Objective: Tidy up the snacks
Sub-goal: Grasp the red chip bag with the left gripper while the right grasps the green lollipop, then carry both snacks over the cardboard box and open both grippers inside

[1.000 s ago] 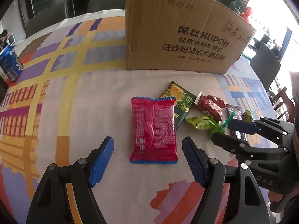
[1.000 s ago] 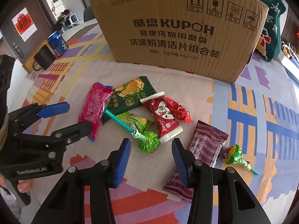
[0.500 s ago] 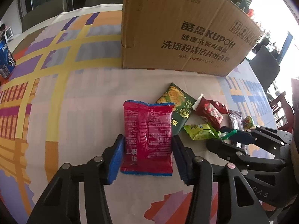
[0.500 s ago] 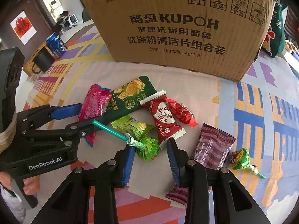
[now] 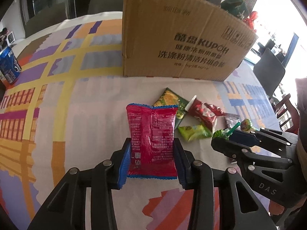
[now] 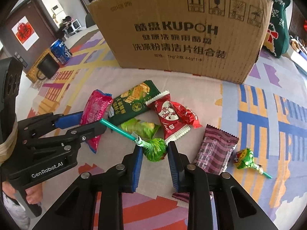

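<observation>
My left gripper (image 5: pixel 152 163) is shut on a pink-red snack packet (image 5: pixel 152 134), its blue pads against the packet's near sides; the packet's far end is raised. My right gripper (image 6: pixel 154 160) is shut on the head of a green lollipop (image 6: pixel 154 151) with a teal stick. On the cloth in front lie a dark green biscuit pack (image 6: pixel 134 101), a light green candy (image 6: pixel 141 127), a red candy pack (image 6: pixel 169 117), a maroon wafer pack (image 6: pixel 215 151) and a second green lollipop (image 6: pixel 246 158). A large cardboard box (image 6: pixel 182 32) stands behind them.
A colourful patterned tablecloth (image 5: pixel 57 95) covers the table. A blue Pepsi can (image 6: pixel 61 51) and a black mug (image 6: pixel 48 69) stand at the far left. A green knitted item (image 6: pixel 278 19) sits right of the box. Chairs stand beyond the table.
Both grippers moved forward and closed: the left onto the pink-red packet, the right onto the green lollipop's head. The packet's far end has lifted.
</observation>
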`<move>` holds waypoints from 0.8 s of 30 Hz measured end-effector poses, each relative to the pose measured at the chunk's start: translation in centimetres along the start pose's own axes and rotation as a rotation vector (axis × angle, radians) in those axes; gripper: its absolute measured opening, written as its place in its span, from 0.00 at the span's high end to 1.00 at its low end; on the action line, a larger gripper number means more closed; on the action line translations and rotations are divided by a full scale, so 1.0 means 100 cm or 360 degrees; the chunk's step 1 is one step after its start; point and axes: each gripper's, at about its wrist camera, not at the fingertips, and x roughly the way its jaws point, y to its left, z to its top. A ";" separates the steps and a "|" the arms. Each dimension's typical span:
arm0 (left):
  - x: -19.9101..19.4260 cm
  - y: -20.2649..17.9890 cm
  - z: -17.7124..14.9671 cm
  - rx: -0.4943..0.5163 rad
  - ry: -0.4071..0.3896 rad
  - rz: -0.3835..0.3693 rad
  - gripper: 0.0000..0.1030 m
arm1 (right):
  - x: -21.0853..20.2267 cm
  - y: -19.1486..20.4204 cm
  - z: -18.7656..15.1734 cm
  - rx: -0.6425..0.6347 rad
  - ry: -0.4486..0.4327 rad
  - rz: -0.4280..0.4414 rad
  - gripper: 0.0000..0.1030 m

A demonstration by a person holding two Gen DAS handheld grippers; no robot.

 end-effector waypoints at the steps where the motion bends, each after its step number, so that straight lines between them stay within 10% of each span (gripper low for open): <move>1: -0.004 -0.002 0.000 0.0000 -0.0017 -0.0001 0.60 | -0.004 0.001 0.000 -0.0001 -0.0016 0.0001 0.73; 24: -0.091 -0.034 0.027 0.0098 -0.0376 -0.0022 0.60 | -0.100 0.005 0.016 -0.0046 -0.0429 -0.0041 0.73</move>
